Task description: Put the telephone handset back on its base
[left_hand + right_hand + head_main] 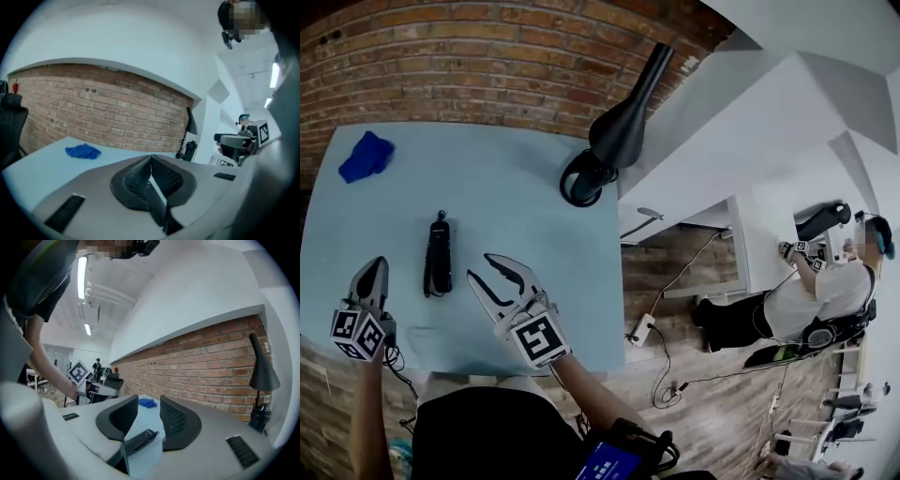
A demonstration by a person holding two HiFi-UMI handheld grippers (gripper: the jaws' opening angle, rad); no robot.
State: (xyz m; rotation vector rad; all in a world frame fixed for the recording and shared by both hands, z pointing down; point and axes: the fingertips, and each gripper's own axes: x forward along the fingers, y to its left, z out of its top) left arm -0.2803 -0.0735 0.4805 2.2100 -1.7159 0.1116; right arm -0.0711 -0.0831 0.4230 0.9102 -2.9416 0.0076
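A slim black telephone (438,256) lies lengthwise on the light blue table (525,216); whether handset and base are joined I cannot tell. My left gripper (374,267) hovers at the table's near left, left of the telephone, jaws shut with nothing between them (150,161). My right gripper (483,267) is just right of the telephone, apart from it and open. In the right gripper view the telephone (138,440) shows low between the open jaws (149,412), beyond the pads and not touched.
A blue cloth (366,155) lies at the far left corner. A black desk lamp (614,131) stands at the far right edge. A brick wall (487,56) runs behind the table. To the right are white desks, floor cables (661,319) and another person (825,291).
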